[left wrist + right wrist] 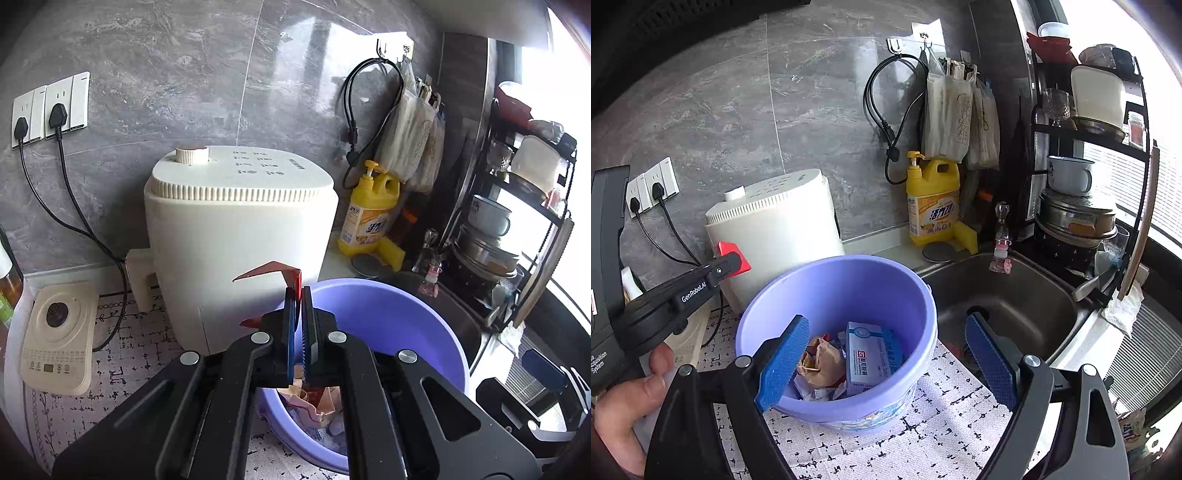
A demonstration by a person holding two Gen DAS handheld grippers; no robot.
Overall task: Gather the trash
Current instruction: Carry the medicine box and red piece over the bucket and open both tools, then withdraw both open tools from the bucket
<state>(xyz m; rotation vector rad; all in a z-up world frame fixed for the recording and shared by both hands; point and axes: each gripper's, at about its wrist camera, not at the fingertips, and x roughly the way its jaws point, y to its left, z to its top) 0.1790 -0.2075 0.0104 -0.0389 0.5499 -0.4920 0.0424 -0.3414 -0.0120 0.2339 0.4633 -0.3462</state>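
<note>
A purple bucket (388, 325) (849, 288) stands on the patterned mat and holds trash: a blue-and-white box (868, 354) and crumpled brown paper (820, 363). My left gripper (298, 293) is shut on a red scrap of wrapper (275, 270), which sticks out beyond the fingertips, just above the bucket's left rim. The right wrist view shows this gripper (733, 264) from the side with the red scrap (735, 258), held by a hand (624, 398). My right gripper (886, 354) is open over the bucket's near side, with nothing between its blue pads (783, 354).
A white round appliance (236, 229) stands right behind the bucket, its cables running to wall sockets (51, 107). A yellow detergent bottle (932, 199), a steel sink (1015, 295) and a loaded dish rack (1089, 147) lie to the right. A small cream appliance (59, 336) sits left.
</note>
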